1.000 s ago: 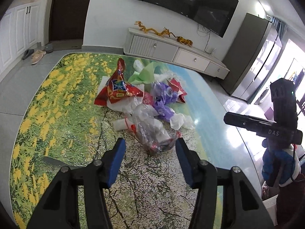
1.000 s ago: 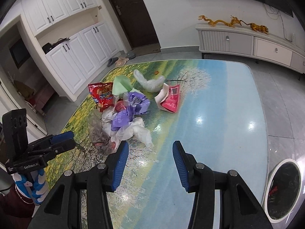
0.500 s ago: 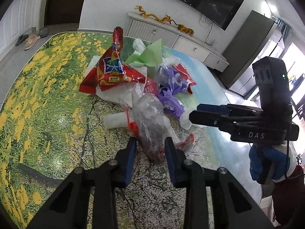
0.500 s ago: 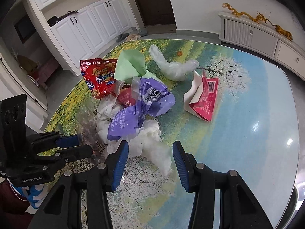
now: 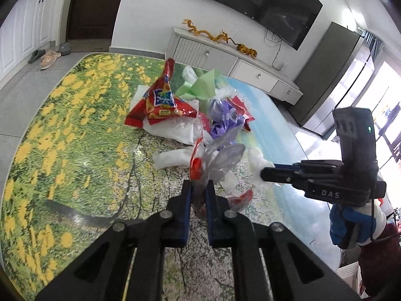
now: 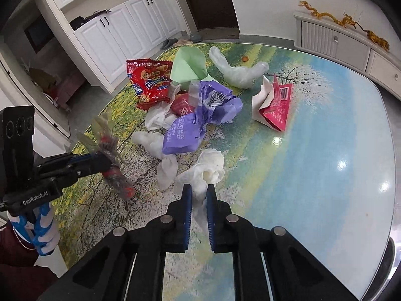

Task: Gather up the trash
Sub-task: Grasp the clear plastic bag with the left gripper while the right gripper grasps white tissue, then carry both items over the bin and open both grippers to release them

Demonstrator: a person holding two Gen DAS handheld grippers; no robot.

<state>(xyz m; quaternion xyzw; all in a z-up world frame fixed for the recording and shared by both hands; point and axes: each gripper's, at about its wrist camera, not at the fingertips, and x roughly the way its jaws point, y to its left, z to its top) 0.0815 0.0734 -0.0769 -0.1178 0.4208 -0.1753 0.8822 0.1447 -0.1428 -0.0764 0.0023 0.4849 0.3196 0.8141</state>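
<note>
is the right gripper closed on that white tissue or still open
Closed on it. The right gripper has its blue pads pressed against the crumpled white tissue, which bunches between them on the table.

Bench point(image 6: 313, 175): printed landscape, yellow flowers on green at 9 o'clock, blue water and white blossom at 3 o'clock.
Snack bag point(image 6: 150, 82): red, blue label.
Paper sheet point(image 6: 188, 66): pale green.
Tissue wrapper point(image 6: 198, 123): purple, white lettering.
Carton point(image 6: 275, 107): pink-red and white.
Clear bag point(image 5: 215, 160): transparent, red trim.
Crumpled tissue point(image 6: 208, 173): white.
</note>
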